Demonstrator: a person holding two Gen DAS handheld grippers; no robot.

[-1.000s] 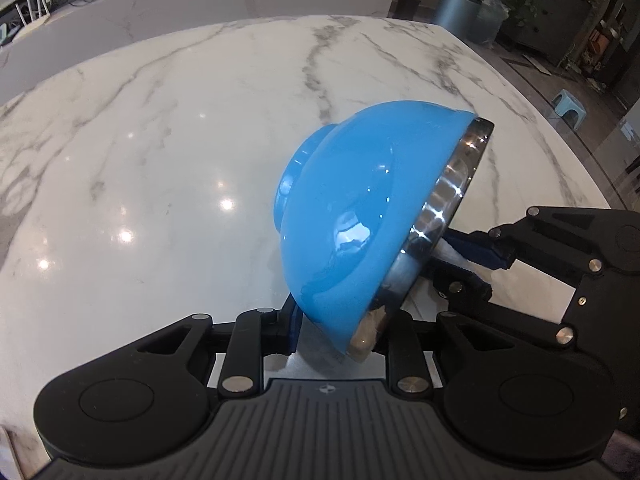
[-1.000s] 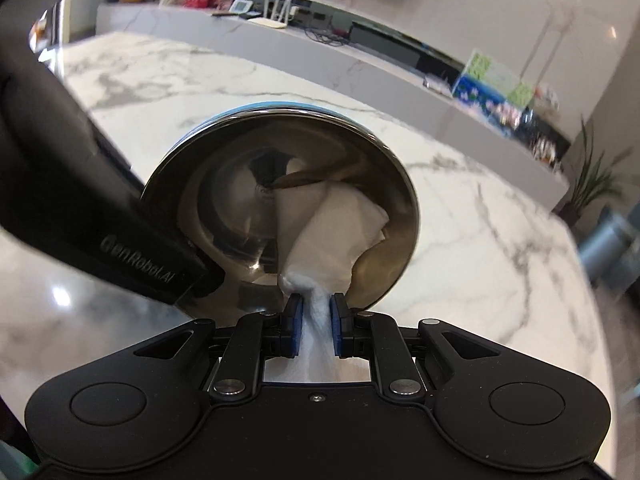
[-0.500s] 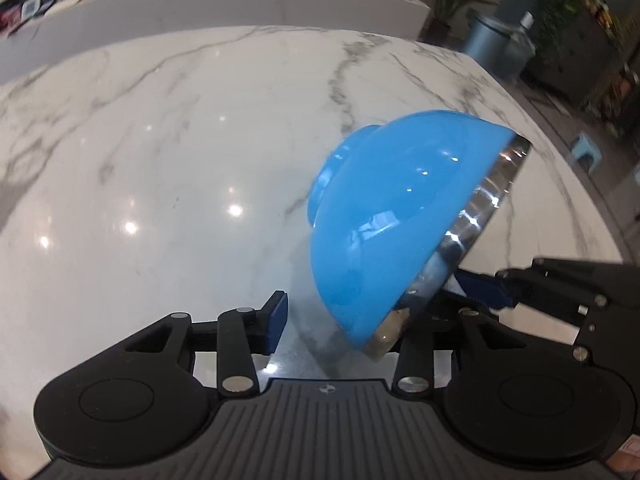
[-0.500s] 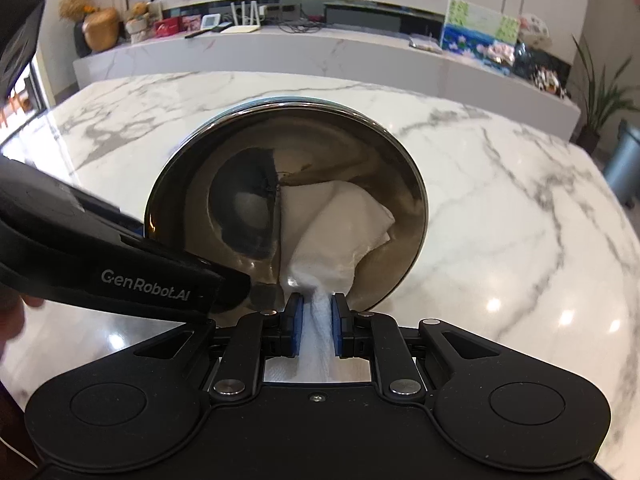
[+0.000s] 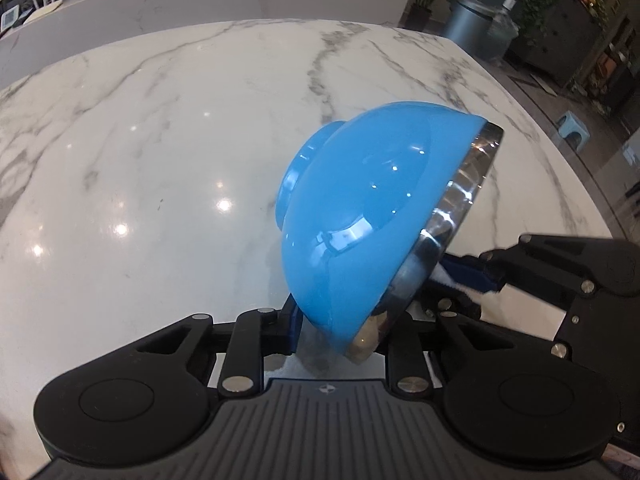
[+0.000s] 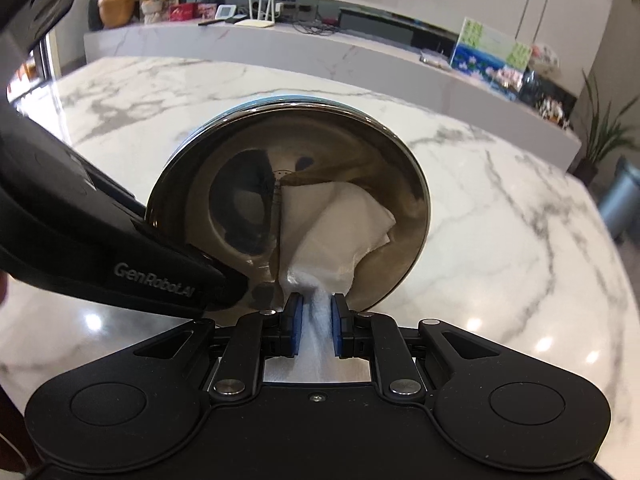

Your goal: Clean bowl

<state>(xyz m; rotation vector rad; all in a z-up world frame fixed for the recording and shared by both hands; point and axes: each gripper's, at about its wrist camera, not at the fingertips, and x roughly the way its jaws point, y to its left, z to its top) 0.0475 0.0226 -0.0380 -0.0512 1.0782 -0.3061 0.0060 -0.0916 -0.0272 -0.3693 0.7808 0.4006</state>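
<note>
A bowl (image 5: 360, 208), blue outside and shiny steel inside, is held tilted on its side above the marble table. My left gripper (image 5: 340, 328) is shut on the bowl's lower rim. In the right wrist view the steel inside of the bowl (image 6: 240, 208) faces me. My right gripper (image 6: 316, 320) is shut on a white paper towel (image 6: 332, 232), whose loose end lies inside the bowl. The right gripper also shows in the left wrist view (image 5: 480, 276), at the bowl's open side.
The white marble table (image 5: 160, 160) spreads under both grippers, with its right edge (image 5: 560, 152) near. A long marble counter (image 6: 360, 52) with small items runs behind. A grey bin (image 5: 468, 28) and plants stand on the floor beyond.
The left gripper's jaws, spread wider half a second ago, have closed on the bowl's rim. The bowl stays tilted and the towel stays inside it, slightly shifted.
</note>
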